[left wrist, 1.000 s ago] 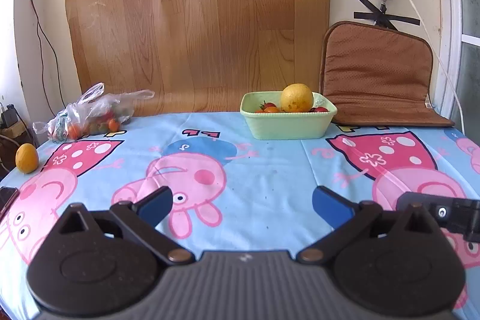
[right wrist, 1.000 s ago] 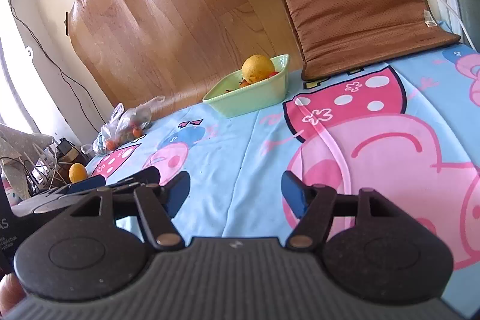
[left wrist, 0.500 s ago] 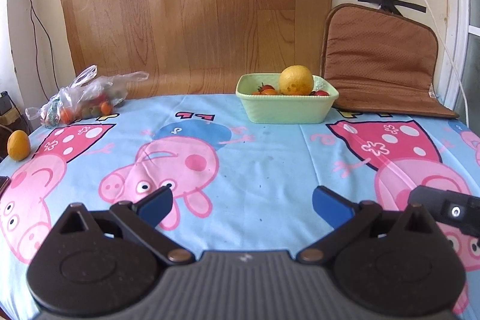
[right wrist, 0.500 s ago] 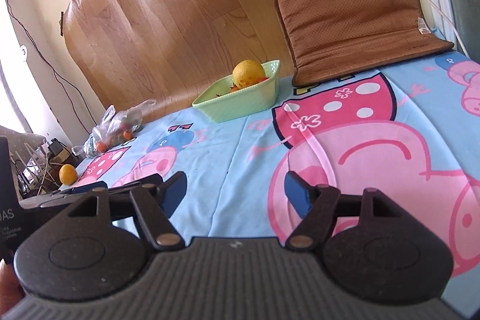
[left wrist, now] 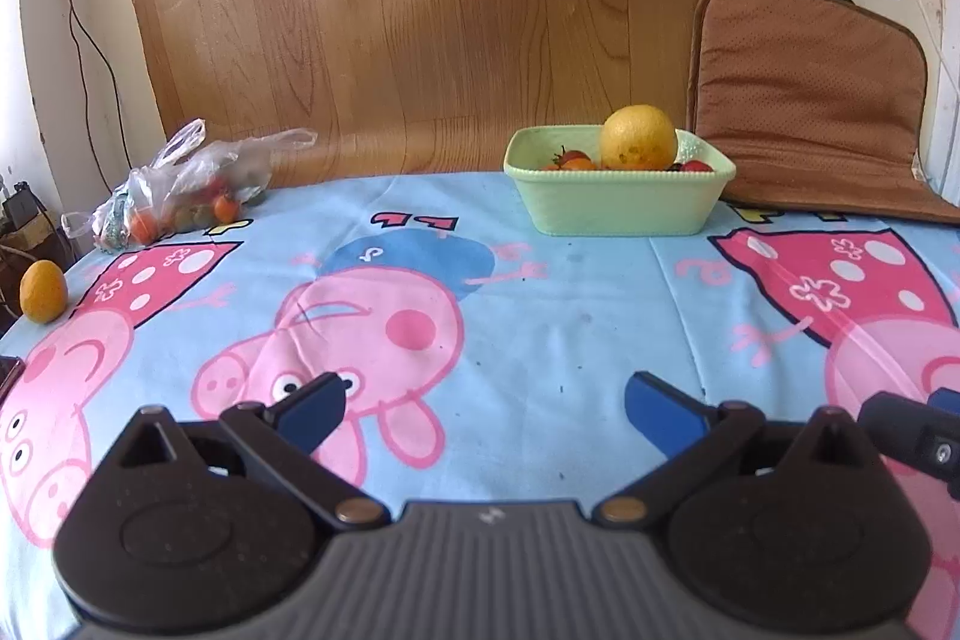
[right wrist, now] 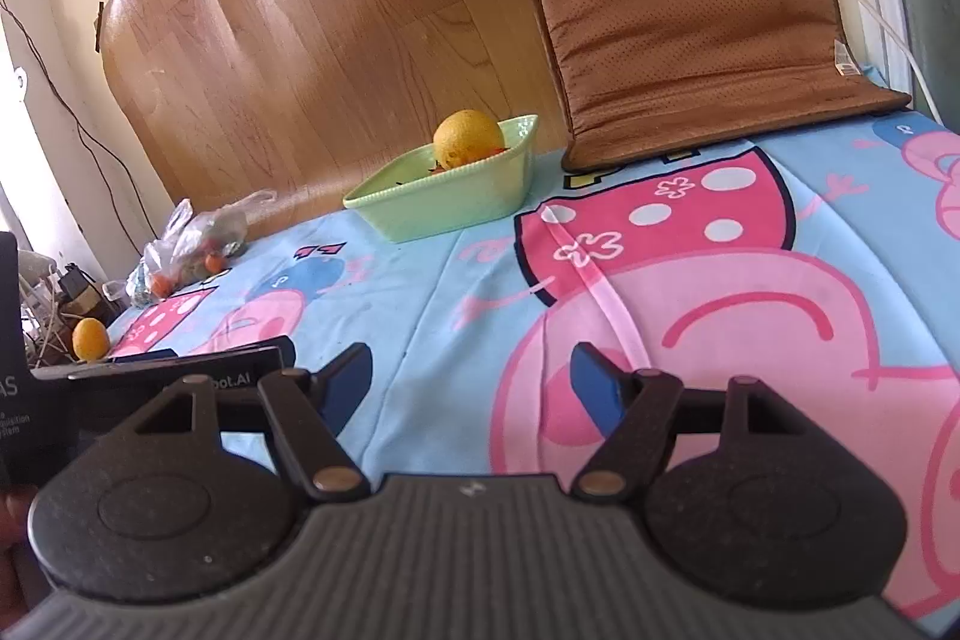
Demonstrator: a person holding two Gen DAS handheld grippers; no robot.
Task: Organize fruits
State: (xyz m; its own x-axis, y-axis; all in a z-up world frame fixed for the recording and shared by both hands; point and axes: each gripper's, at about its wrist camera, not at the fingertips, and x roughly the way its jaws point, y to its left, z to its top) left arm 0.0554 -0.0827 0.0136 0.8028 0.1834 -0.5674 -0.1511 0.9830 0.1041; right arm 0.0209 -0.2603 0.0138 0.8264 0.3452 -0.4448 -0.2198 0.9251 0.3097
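Both grippers over wide bare tablecloth, nothing nearby. Left gripper spread wide, empty; right gripper just widened, nothing between its jaws. Green basket near the far edge, large orange among small tomatoes inside. Loose orange at the left edge; bag of fruit behind it, near the back wall.

In the right wrist view we read the white letters "oot.AI", their beginning hidden, on the flat black bar of the left gripper; on the black upright panel at the left edge we make out "AS" in large letters, with smaller lines beneath too cut off to read; on the light-blue cartoon-pig tablecloth we see small marks by the blue hat, not legible as text.
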